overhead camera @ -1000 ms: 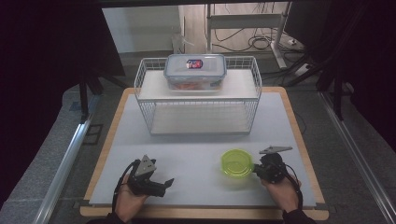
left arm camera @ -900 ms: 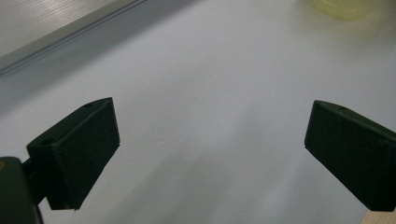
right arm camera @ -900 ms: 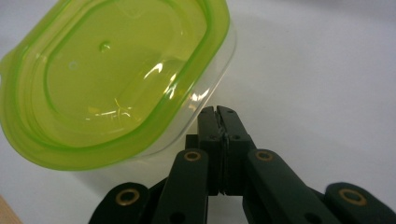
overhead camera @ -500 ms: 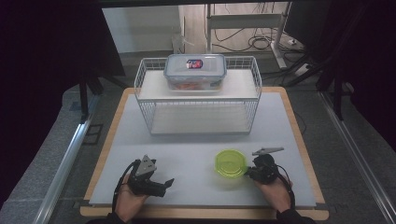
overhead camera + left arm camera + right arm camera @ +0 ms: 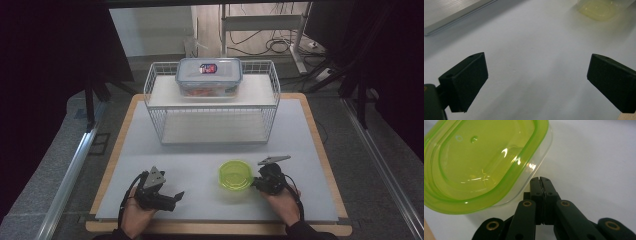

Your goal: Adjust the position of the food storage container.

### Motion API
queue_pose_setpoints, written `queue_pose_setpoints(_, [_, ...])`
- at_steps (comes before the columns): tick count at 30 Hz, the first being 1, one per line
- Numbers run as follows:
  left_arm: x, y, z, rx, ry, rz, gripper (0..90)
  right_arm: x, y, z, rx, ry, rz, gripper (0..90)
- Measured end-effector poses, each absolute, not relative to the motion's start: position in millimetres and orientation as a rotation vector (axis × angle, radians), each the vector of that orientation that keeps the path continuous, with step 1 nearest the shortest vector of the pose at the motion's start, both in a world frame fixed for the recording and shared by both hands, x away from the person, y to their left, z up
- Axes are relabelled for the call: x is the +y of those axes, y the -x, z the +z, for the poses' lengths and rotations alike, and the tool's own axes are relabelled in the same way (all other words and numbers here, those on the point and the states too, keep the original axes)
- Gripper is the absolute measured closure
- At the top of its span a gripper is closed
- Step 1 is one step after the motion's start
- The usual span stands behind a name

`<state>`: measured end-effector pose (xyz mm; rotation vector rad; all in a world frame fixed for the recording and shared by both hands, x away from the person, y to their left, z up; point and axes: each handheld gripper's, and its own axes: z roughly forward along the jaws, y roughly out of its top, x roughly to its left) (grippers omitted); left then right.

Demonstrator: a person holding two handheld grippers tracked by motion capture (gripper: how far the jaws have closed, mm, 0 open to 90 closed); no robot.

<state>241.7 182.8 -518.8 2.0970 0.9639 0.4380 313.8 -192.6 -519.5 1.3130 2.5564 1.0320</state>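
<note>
Right gripper at the rim of a green-lidded tub, jaws together; left gripper idle with jaws wide apart.

The tub (image 5: 235, 175) sits on the white mat (image 5: 200, 160) near the front of the table, well short of the wire rack (image 5: 212, 107) that carries a bigger lidded box (image 5: 209, 75). The right gripper (image 5: 541, 180) has its jaws pressed flat together just beside the tub's clear wall, gripping nothing, while the left gripper (image 5: 534, 75) rests off to the side over bare mat. The tub looks like thin clear plastic under a glossy green lid: probably light, a bit springy, and slick, so likely to skid if nudged. The best hold is likely the lip where lid overhangs wall, pinched from the near side.
</note>
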Motion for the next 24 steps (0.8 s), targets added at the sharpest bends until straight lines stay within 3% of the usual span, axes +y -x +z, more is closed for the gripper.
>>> queue_pose_setpoints(13, [183.2,-240.9,-518.6,0.959,-2.102,0.436,3.5,-150.0,-313.7,-521.4,2.622,-1.194,1.037,89.4])
queue_pose_setpoints(18, [183.4,-240.9,-518.9,0.958,-2.106,0.437,3.7,-154.8,-312.9,-518.6,2.607,-1.183,1.023,88.3])
queue_pose_setpoints(24, [183.8,-240.4,-518.4,0.953,-2.121,0.459,4.1,-177.3,-312.8,-510.6,2.555,-1.135,0.998,78.5])
